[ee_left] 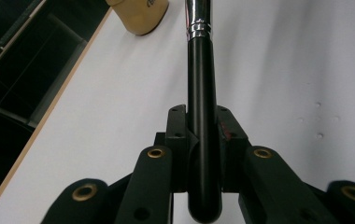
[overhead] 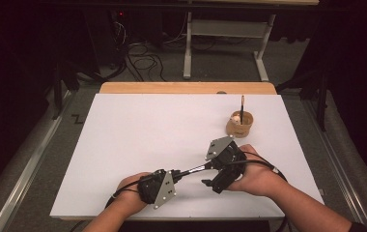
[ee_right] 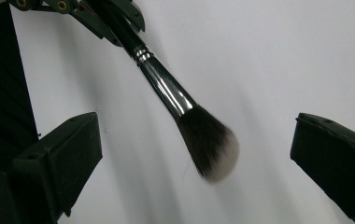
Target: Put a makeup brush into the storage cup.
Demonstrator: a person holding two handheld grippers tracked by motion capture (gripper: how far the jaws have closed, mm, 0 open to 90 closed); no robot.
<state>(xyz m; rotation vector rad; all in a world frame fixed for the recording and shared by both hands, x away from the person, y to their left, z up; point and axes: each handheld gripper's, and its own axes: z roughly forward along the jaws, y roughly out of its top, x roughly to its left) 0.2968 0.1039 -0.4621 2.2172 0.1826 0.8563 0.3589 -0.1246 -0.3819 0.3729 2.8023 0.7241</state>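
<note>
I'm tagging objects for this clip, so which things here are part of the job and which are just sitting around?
In the job:
- makeup brush, clamped by its black handle in the left tongs
- right tongs, open around the bristles
- wooden cup

Lying about:
- cables on the floor
- table frame behind

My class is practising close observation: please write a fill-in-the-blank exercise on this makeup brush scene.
1. The left gripper is shut on the brush's ____.
2. The right gripper has its jaws ____.
3. The brush's bristles lie between the right gripper's jaws, ____ by either pad.
4. The wooden cup holds a thin dark ____ standing upright.

Missing words: handle; open; untouched; stick
</note>
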